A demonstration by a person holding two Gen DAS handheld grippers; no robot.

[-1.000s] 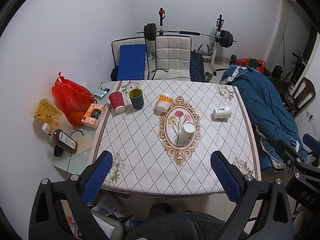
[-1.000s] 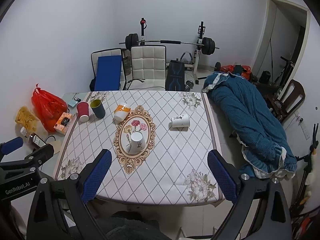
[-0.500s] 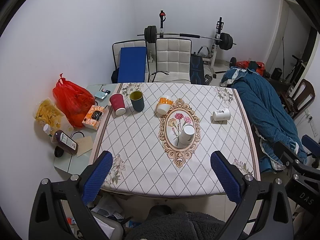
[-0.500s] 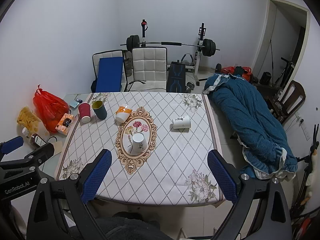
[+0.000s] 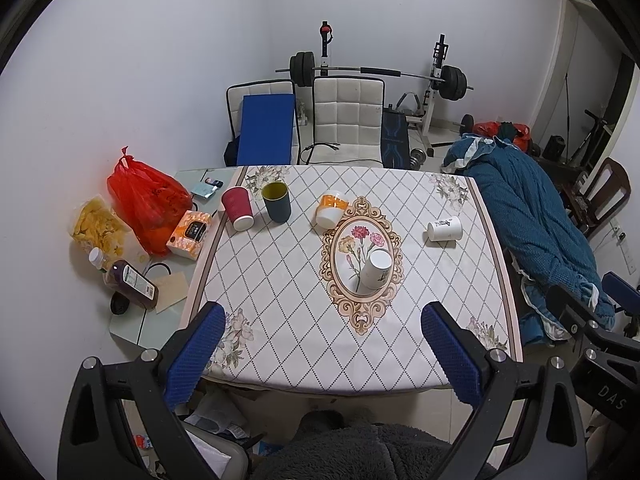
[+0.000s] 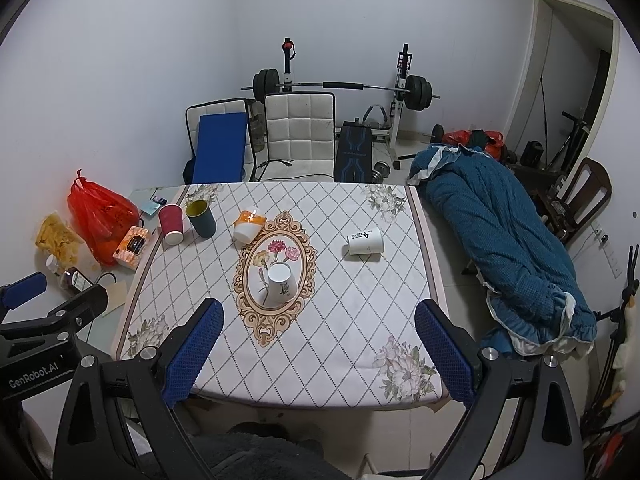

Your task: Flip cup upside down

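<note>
We've got both grippers, left gripper (image 5: 322, 344) and right gripper (image 6: 318, 340), spread wide and holding nothing, hovering at the table's (image 5: 280, 280) near edge. The white cup (image 5: 376, 269) sits upside down (bottom up) on the floral oval, well apart from them.

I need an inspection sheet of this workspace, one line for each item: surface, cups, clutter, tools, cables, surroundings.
Surface: table under a diamond-pattern cloth with an oval flower medallion.
Job's things: white cup upside down on the medallion; second white cup lying on its side toward the right edge; orange-and-white cup tilted; dark cup upright, mouth up; red cup beside it.
Clutter: red bag, tissue box, bottle on the glass side surface.
Tools: left tool and right tool both open, holding nothing, short of the table.
Cables: one black cable on the white chair.
Surroundings: barbell rack, blue blanket.
</note>
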